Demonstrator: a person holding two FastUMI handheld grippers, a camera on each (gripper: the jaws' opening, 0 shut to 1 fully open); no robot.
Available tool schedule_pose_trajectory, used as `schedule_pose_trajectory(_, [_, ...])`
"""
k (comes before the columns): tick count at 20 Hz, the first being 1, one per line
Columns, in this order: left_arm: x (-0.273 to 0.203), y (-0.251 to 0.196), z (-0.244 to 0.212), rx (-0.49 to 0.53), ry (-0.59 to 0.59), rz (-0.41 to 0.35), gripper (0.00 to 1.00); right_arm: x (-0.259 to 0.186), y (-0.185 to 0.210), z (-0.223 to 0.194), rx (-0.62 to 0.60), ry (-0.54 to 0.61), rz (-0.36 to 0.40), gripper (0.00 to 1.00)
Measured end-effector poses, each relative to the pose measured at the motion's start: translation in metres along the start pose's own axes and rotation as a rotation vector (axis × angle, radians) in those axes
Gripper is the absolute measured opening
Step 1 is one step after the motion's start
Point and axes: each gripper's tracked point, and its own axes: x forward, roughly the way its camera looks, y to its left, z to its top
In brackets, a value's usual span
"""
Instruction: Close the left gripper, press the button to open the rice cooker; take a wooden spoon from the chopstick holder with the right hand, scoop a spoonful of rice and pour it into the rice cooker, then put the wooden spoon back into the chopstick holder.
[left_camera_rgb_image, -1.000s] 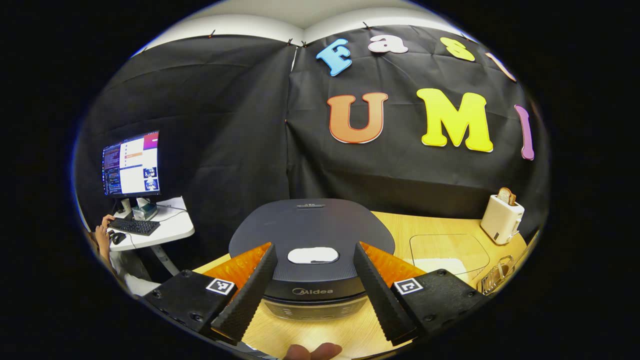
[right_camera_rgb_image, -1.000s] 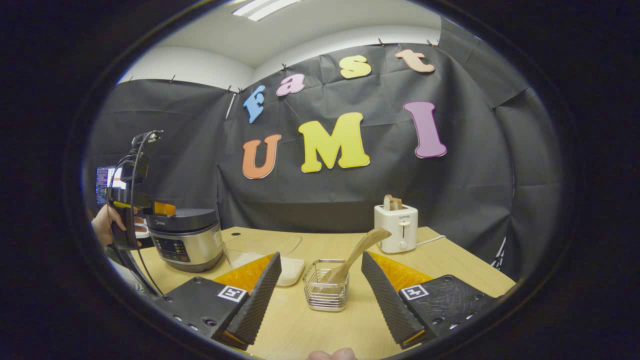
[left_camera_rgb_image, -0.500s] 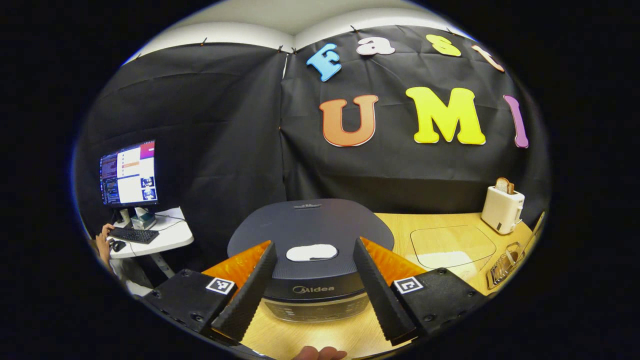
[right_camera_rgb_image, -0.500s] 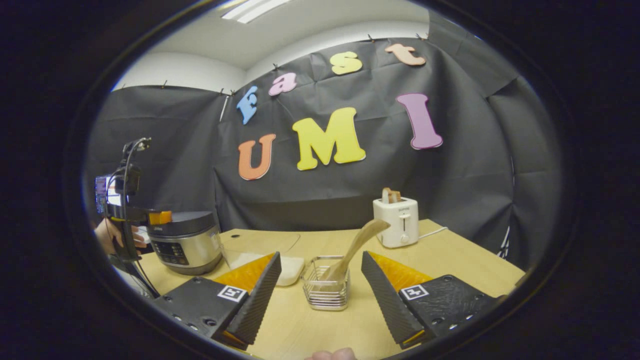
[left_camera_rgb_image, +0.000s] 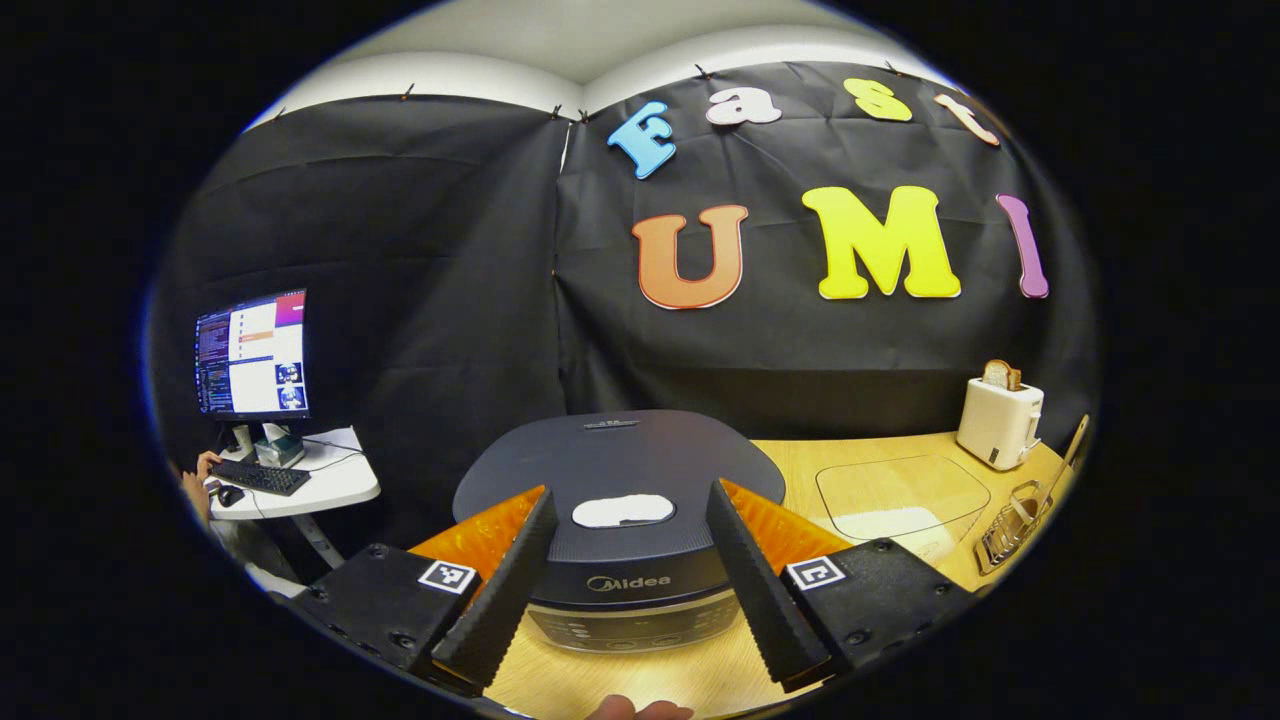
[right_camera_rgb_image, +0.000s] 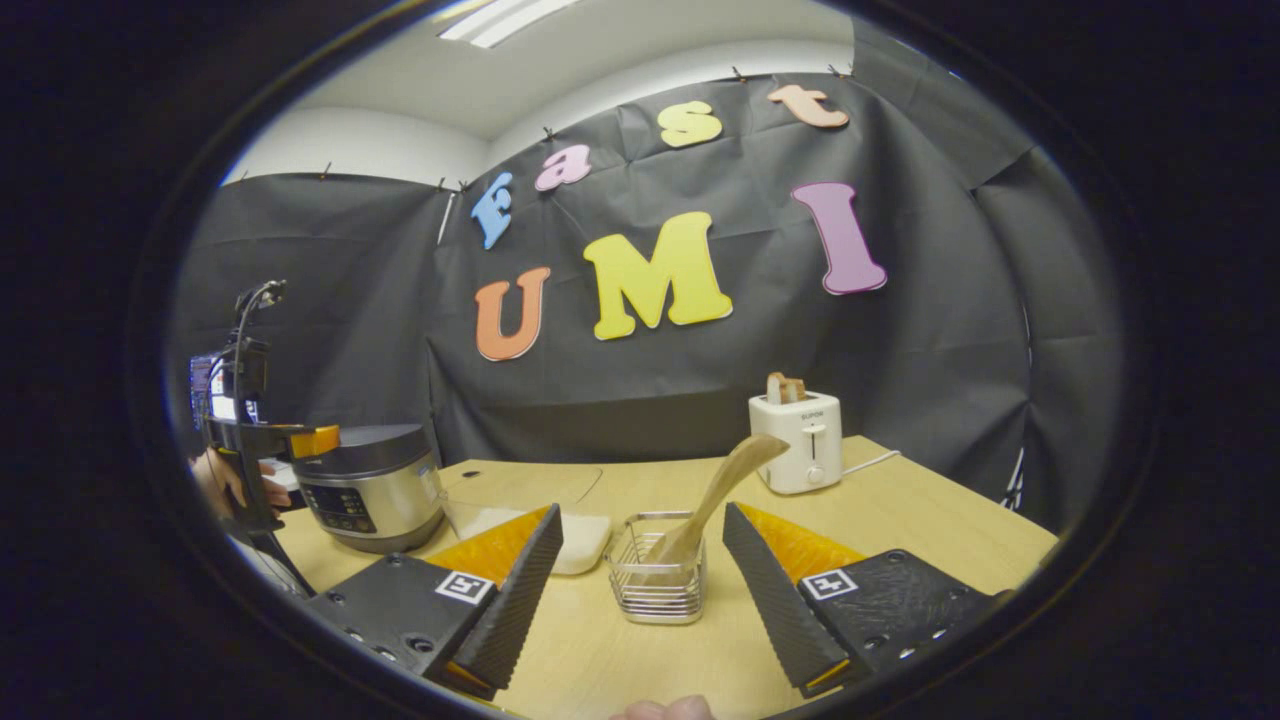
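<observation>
L gripper (left_camera_rgb_image: 625, 590) spread wide, fingers w/ ribbed faces, nothing between them. Just ahead, framed by the fingers: cooker (left_camera_rgb_image: 618, 500), rounded matte dark lid shut, oval white button (left_camera_rgb_image: 623, 510) on top, shiny metal body. Far right of it: clear lidded box (left_camera_rgb_image: 903, 495) w/ rice.

R gripper (right_camera_rgb_image: 640, 595) also spread, empty. Just ahead, between fingers: wire holder (right_camera_rgb_image: 657, 582) on wood-grain surface (right_camera_rgb_image: 900, 520), smooth wooden spoon (right_camera_rgb_image: 715, 495) leaning right in it. Beyond, right: boxy white toaster (right_camera_rgb_image: 808, 442).

Recording booth in a lab: black cloth wall (right_camera_rgb_image: 950, 330) is enclosing a wooden table (right_camera_rgb_image: 900, 530); kitchen appliances are sitting on it; a monitor (left_camera_rgb_image: 250, 355) is glowing on a side desk (left_camera_rgb_image: 320, 485).
</observation>
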Motion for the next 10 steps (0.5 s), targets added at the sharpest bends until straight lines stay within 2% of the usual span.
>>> schedule_pose_trajectory(3, [-0.001, 0.000, 0.003, 0.003, -0.009, -0.009, 0.97, -0.006, -0.008, 0.009, -0.003, -0.020, -0.019, 0.91])
schedule_pose_trajectory(4, [-0.002, 0.000, 0.003, -0.006, 0.001, -0.011, 0.96, -0.008, -0.012, 0.011, -0.010, -0.025, -0.029, 0.95])
schedule_pose_trajectory(5, [-0.004, 0.000, 0.003, -0.025, 0.009, -0.015, 0.96, -0.009, -0.016, 0.016, -0.016, -0.033, -0.044, 0.96])
schedule_pose_trajectory(6, [-0.008, -0.003, 0.007, -0.047, 0.009, -0.023, 0.97, -0.011, -0.019, 0.022, -0.022, -0.045, -0.053, 0.95])
schedule_pose_trajectory(7, [-0.012, -0.005, 0.014, -0.056, -0.001, -0.028, 0.97, -0.013, -0.021, 0.029, -0.025, -0.057, -0.063, 0.91])
schedule_pose_trajectory(10, [-0.030, -0.014, 0.035, -0.023, -0.039, -0.044, 0.97, -0.015, -0.028, 0.050, -0.019, -0.101, -0.099, 0.95])
